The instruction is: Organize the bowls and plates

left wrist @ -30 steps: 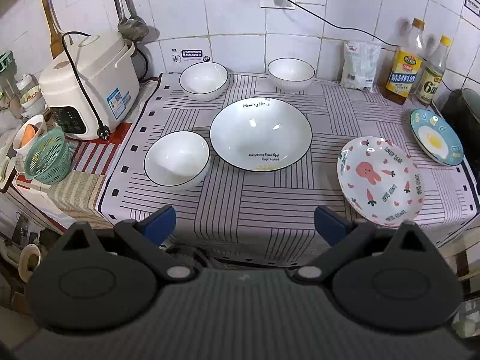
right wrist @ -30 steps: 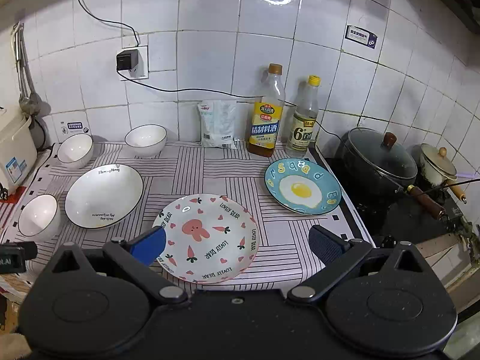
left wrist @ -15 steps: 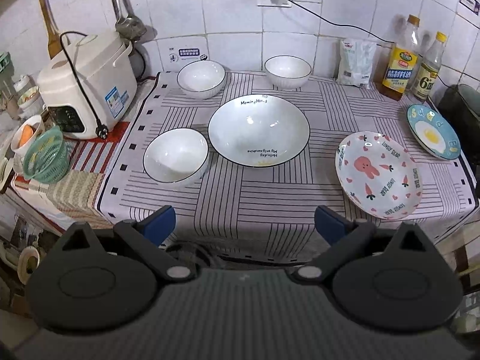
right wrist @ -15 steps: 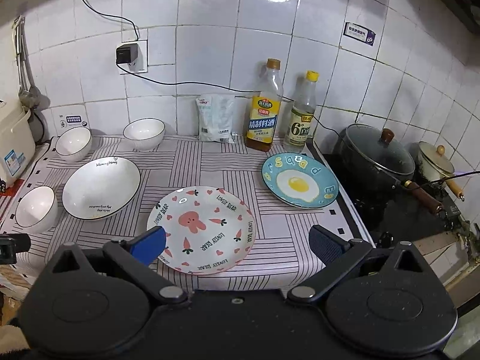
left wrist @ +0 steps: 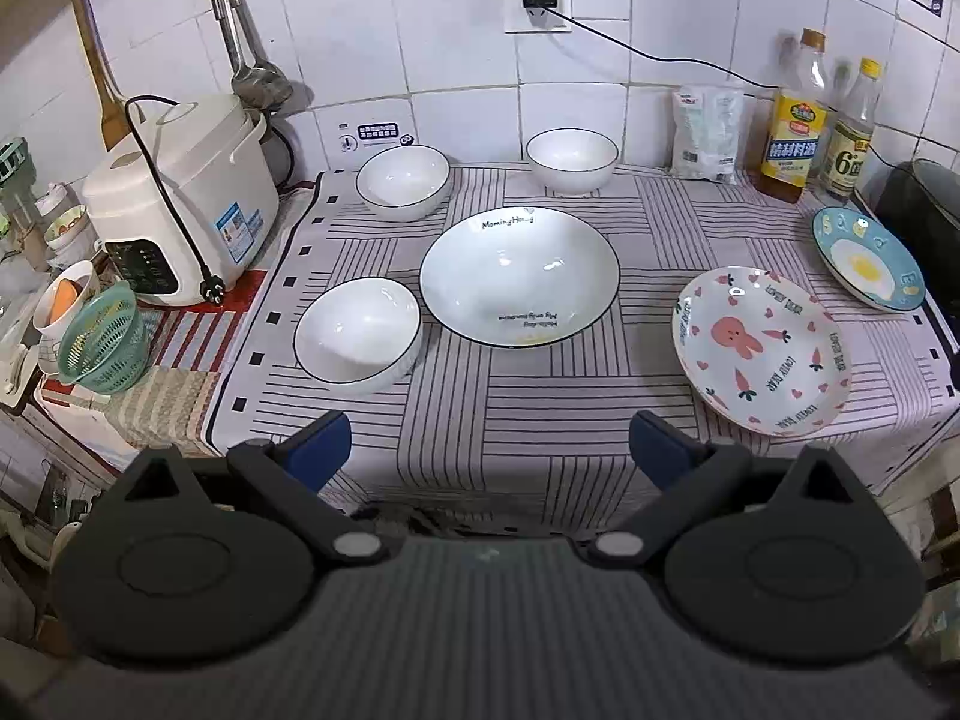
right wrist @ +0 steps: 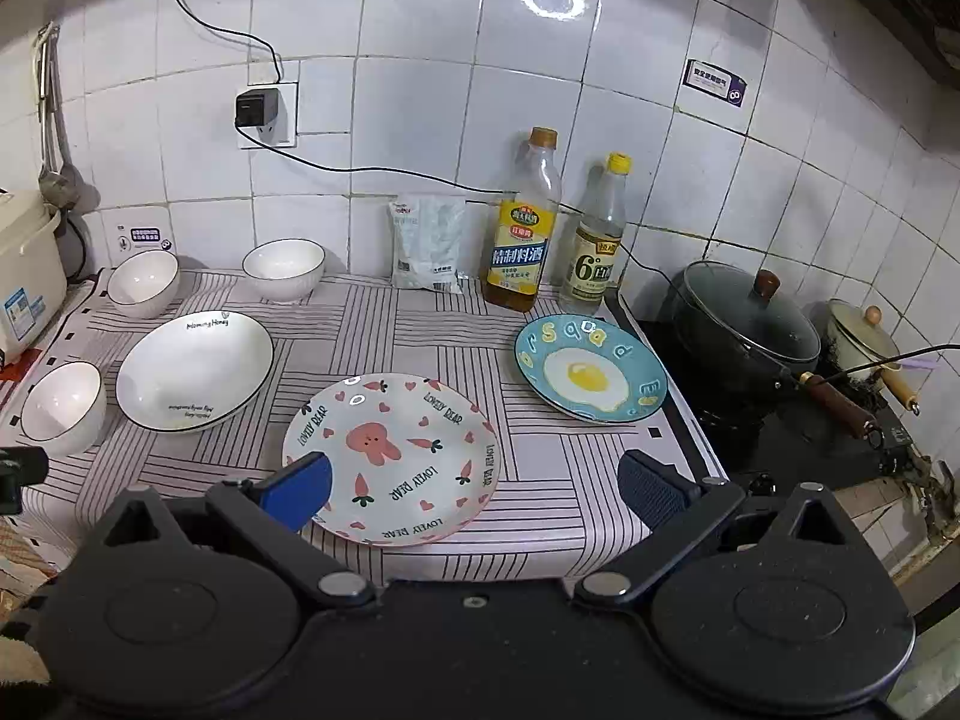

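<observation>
On the striped cloth stand a large white bowl [left wrist: 519, 276] [right wrist: 193, 377], a small white bowl at its front left [left wrist: 358, 333] [right wrist: 63, 407], and two small white bowls at the back [left wrist: 403, 181] [left wrist: 572, 161]. A pink rabbit plate [left wrist: 761, 350] [right wrist: 391, 456] and a blue egg plate [left wrist: 867, 264] [right wrist: 591, 367] lie to the right. My left gripper [left wrist: 489, 447] is open and empty, in front of the counter edge. My right gripper [right wrist: 474, 483] is open and empty over the rabbit plate's near edge.
A rice cooker [left wrist: 180, 198] and a green basket [left wrist: 105, 339] stand at the left. Two bottles [right wrist: 523, 240] [right wrist: 597, 252] and a white packet [right wrist: 427, 249] line the wall. A dark pot [right wrist: 744, 324] sits on the stove at the right.
Both grippers have drawn back and up a little from the counter. No dish has moved. Both stay open.
</observation>
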Demonstrator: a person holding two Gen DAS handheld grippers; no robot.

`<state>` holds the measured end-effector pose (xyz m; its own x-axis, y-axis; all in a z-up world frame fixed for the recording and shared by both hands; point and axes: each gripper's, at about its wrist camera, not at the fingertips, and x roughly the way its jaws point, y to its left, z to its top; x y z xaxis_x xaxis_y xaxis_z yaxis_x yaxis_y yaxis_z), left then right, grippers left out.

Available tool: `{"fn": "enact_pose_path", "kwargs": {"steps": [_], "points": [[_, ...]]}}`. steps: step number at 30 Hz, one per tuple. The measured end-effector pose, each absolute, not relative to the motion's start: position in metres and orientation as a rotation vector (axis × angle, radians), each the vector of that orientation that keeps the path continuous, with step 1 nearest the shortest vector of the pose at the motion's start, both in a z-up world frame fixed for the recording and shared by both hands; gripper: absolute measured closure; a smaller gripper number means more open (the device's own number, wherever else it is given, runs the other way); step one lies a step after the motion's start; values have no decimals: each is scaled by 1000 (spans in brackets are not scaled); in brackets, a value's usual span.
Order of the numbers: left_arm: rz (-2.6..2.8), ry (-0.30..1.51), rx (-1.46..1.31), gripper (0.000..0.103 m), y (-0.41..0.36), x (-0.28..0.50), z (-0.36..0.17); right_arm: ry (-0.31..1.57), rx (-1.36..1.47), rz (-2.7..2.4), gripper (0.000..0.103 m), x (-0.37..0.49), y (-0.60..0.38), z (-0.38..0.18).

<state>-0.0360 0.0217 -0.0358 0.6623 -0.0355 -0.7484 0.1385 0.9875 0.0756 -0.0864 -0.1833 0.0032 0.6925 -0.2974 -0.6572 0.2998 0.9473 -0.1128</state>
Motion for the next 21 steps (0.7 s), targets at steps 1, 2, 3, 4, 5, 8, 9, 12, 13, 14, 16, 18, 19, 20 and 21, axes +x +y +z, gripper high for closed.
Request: {"fn": "enact_pose_path", "kwargs": {"steps": [1,2,3,4,5,8,9,12,13,14,16,18,19,20,21], "points": [[-100,839,130,3,21,-37,-36,731,5,-333,0,-87,-184,3],[-102,834,133,3,20,-38,-36,728,7,-332,0,-88,-184,3],[-103,831,136,3,20,-39,-36,725,8,-333,0,-88,-185,3],[-103,830,140,3,20,-40,-36,724,10,-336,0,-89,-185,2],[-104,830,141,3,20,-41,-36,722,14,-340,0,-90,-185,2],[-108,838,144,3,19,-41,-38,723,24,-346,0,-92,-187,0],[-110,840,144,3,19,-41,-38,724,24,-349,0,-93,-187,-1],[-110,840,144,3,19,-41,-38,725,14,-357,0,-94,-186,-2],[-111,840,143,3,19,-41,-38,724,9,-358,0,-94,-185,-3],[-111,841,143,3,19,-41,-38,723,2,-360,0,-95,-184,-3],[-114,844,138,3,19,-41,-39,718,-16,-365,0,-94,-182,-2],[-112,846,138,3,18,-43,-40,712,-35,-369,0,-94,-181,-2],[-115,847,143,3,17,-43,-41,709,-47,-372,0,-93,-179,-1],[-116,848,148,3,16,-44,-41,706,-57,-376,0,-92,-179,-1],[-118,850,151,3,15,-44,-42,706,-63,-378,0,-92,-178,-1]]}}
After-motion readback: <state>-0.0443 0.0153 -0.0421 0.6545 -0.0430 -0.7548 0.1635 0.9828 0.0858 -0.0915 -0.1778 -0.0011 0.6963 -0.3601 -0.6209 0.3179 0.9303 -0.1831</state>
